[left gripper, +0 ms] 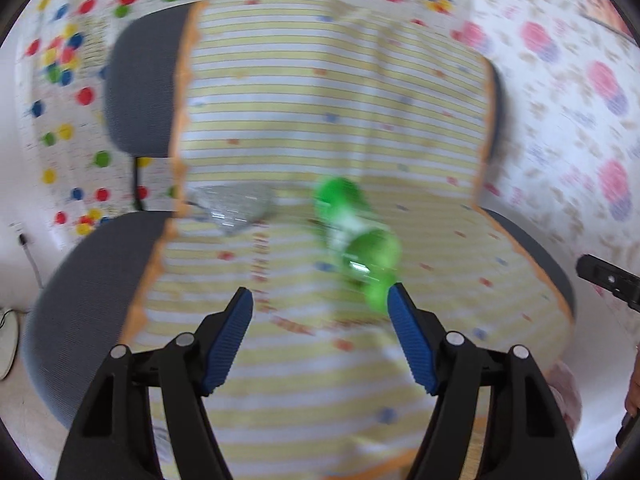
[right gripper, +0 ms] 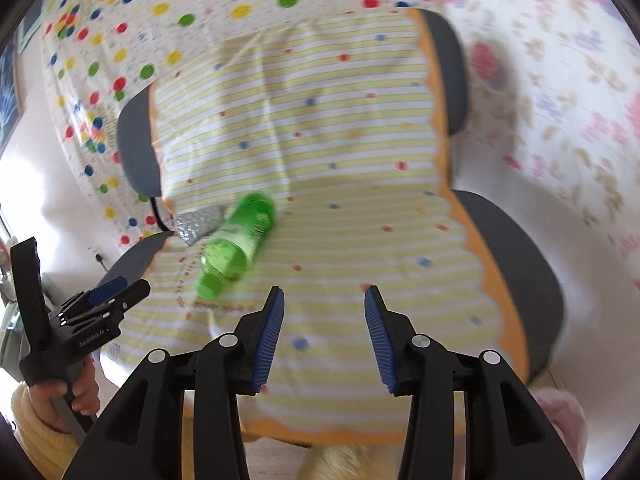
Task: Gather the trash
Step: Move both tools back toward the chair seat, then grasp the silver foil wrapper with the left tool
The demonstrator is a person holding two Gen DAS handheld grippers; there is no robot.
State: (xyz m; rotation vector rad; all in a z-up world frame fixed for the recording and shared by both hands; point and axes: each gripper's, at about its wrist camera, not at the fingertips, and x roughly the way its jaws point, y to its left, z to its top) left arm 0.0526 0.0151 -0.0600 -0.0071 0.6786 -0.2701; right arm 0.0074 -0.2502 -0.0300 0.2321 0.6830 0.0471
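A green plastic bottle (left gripper: 354, 236) lies on its side on the striped cloth over a chair seat; it also shows in the right wrist view (right gripper: 236, 242), cap toward me. A crumpled silver wrapper (left gripper: 232, 206) lies to its left at the seat's back, also in the right wrist view (right gripper: 198, 224). My left gripper (left gripper: 320, 300) is open and empty, its right fingertip close to the bottle's cap. It shows at the left in the right wrist view (right gripper: 116, 292). My right gripper (right gripper: 324, 296) is open and empty, to the right of the bottle.
The grey office chair (right gripper: 516, 248) is draped with a yellow-striped cloth with an orange edge (left gripper: 320, 120). Dotted and floral sheets (right gripper: 560, 80) hang behind it. A cable runs down the wall at the left (left gripper: 32, 256).
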